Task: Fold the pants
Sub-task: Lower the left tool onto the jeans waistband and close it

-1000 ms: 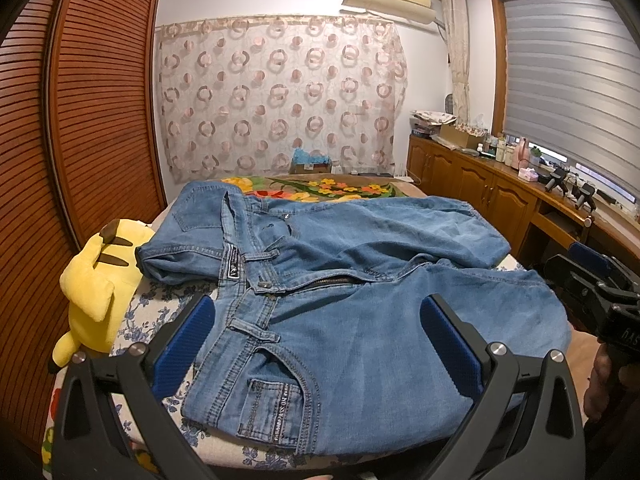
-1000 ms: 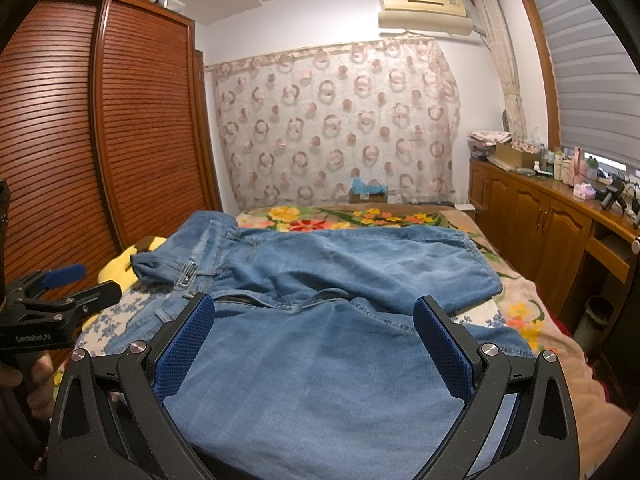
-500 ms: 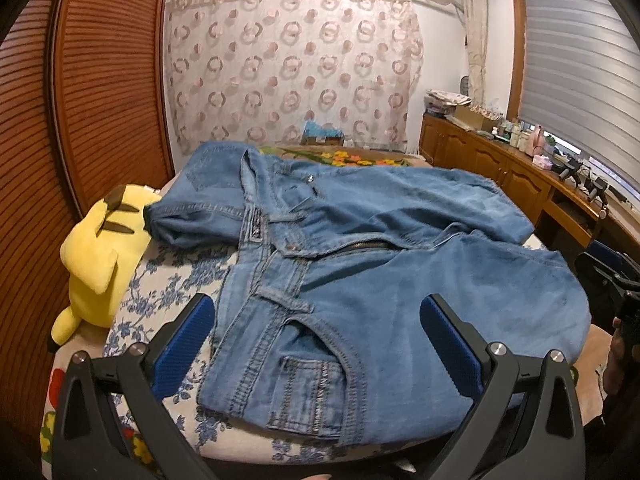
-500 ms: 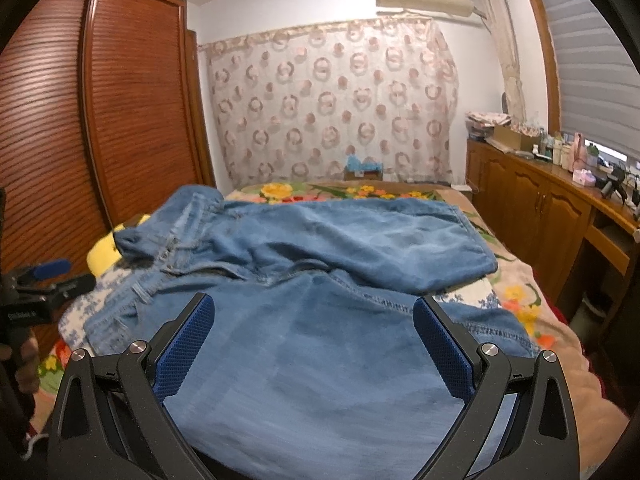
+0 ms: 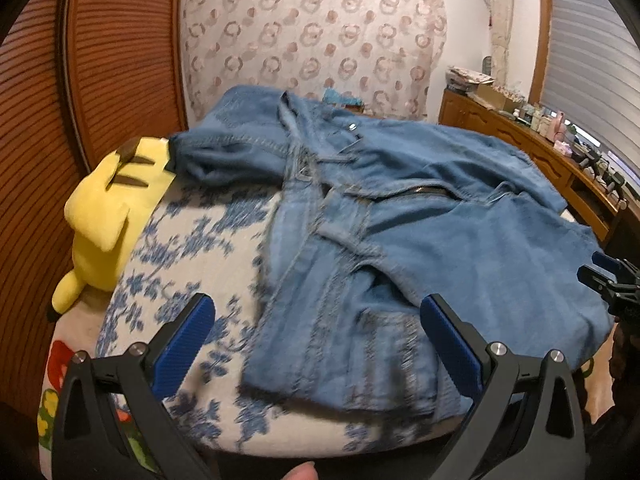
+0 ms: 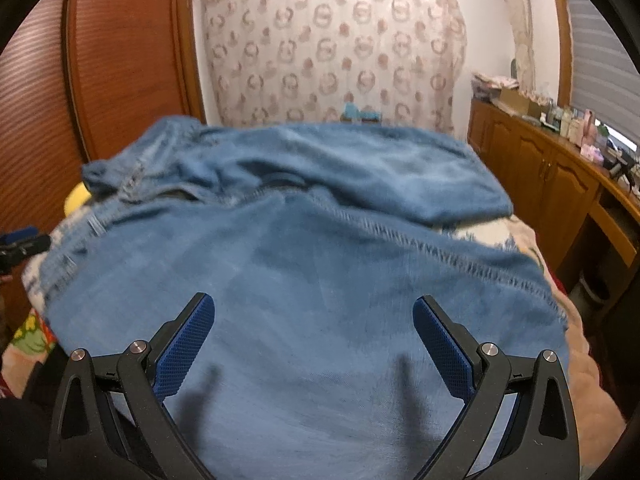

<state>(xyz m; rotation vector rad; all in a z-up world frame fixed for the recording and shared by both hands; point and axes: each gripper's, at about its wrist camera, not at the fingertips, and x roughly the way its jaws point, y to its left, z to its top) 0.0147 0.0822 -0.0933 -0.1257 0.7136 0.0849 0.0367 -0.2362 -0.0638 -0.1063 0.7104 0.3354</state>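
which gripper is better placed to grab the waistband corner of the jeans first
Left. The left gripper is open, facing the near waistband corner of the jeans. The right gripper, also open, sits over a plain stretch of leg, away from the waistband.
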